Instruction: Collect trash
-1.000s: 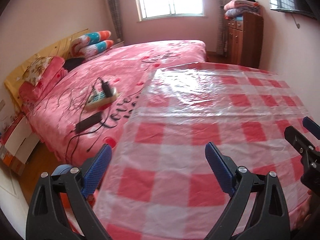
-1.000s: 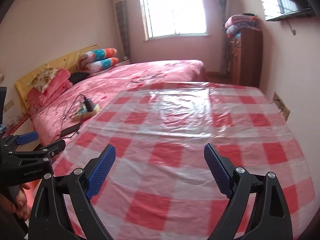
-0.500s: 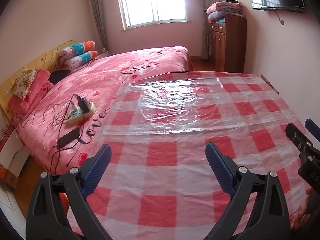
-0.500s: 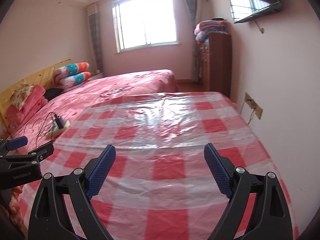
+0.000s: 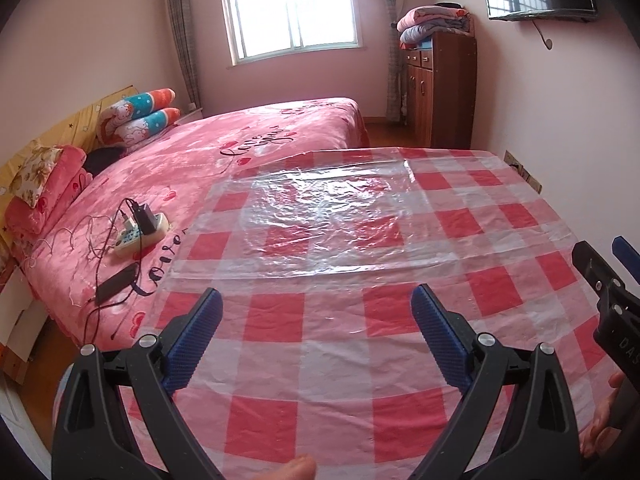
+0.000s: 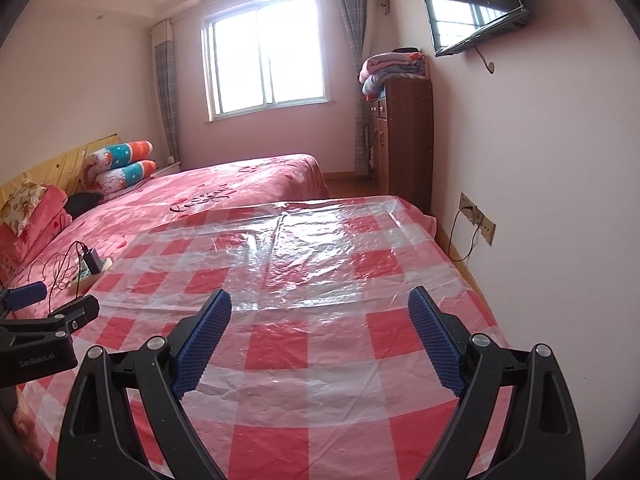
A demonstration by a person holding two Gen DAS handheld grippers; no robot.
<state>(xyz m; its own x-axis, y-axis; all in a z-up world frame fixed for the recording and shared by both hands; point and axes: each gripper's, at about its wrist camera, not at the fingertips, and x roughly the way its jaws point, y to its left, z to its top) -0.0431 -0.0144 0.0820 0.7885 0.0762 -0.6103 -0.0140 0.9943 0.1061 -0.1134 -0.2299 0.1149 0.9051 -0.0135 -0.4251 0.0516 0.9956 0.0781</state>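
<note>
Both views low over checked tablecloth (image 5: 340, 344), facing window (image 6: 268, 52)

Checked table (image 5: 400, 320) under clear plastic sheet (image 5: 320, 216) (seemingly crinkled).

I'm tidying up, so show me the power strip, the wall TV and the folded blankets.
power strip (image 5: 140, 234), left wrist view, its pale body.
wall TV (image 6: 476, 8), right wrist view, screen middle.
folded blankets (image 5: 434, 24), left wrist view, stack's front.
</note>
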